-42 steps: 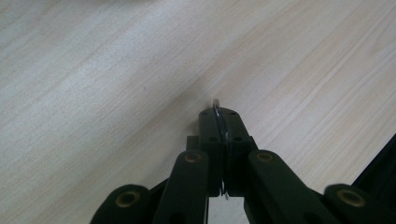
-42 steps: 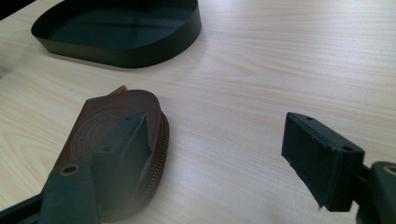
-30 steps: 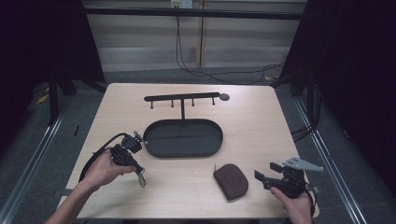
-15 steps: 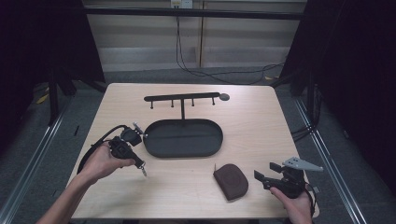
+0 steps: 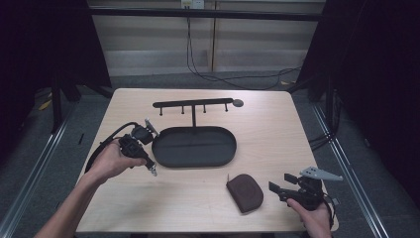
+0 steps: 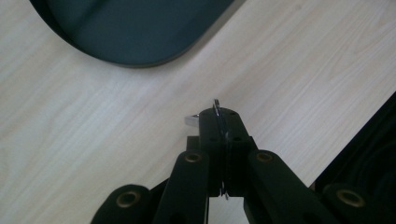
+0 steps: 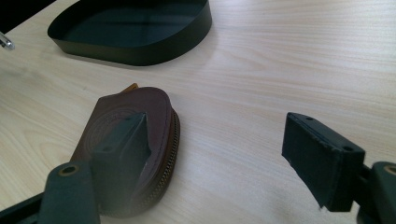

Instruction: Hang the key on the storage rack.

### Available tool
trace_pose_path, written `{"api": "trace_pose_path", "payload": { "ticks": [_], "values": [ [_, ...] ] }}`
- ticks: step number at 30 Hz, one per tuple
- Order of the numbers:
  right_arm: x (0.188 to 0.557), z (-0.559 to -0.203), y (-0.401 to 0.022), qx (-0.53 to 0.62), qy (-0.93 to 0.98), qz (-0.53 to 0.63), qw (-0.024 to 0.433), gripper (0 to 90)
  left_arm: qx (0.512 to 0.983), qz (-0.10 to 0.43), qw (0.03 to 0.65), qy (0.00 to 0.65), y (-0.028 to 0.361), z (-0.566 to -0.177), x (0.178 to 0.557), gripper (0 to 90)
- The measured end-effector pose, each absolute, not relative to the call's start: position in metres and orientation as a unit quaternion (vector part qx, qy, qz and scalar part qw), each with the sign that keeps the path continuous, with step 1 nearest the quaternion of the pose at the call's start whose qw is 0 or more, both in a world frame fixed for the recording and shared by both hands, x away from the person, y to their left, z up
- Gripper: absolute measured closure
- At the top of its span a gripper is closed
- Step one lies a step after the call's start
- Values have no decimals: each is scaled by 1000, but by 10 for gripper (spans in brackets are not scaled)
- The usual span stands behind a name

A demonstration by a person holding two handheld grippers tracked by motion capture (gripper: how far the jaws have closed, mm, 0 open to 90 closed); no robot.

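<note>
My left gripper [image 5: 151, 168] hangs over the table just left of the black oval tray [image 5: 168, 161], its jaws pointing down toward the near edge. It is shut on a thin metal ring [image 6: 216, 106], and a small silvery piece [image 6: 191, 120] sticks out beside the jaws. The tray's rounded end [image 6: 135, 28] lies beyond the tips. At the near right my right gripper [image 5: 280, 182] rests open, aimed at a brown zipped leather pouch [image 5: 245, 192]. The pouch [image 7: 140, 100] lies behind the left jaw, untouched, with bare wood in the gap of the right gripper [image 7: 219, 126].
A black hook rack [image 5: 193, 105] stands behind the tray, whose dark wall [image 7: 135, 51] shows past the pouch. The wooden table [image 5: 277, 134] ends close behind both hands. Cables lie on the floor beyond it.
My left hand has risen and drifted toward the tray's left end with the metal ring still clamped. The right gripper and the pouch have stayed put.
</note>
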State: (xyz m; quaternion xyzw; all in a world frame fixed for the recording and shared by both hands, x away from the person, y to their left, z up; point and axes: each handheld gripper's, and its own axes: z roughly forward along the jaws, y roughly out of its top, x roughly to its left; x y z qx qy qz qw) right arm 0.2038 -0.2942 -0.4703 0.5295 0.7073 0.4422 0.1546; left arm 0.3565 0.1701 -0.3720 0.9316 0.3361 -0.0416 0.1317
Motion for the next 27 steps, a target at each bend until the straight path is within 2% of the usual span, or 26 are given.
{"api": "trace_pose_path", "payload": {
  "ticks": [5,7,27],
  "values": [
    [202,-469,-295,529,708,439,164,238,930,-37,144,335,168,-354,362,894],
    [200,-468,-294,524,711,438,169,239,932,-33,128,338,166,-351,366,894],
    [201,-469,-292,521,717,431,170,225,939,-27,104,328,153,-334,388,894]
  ]
}}
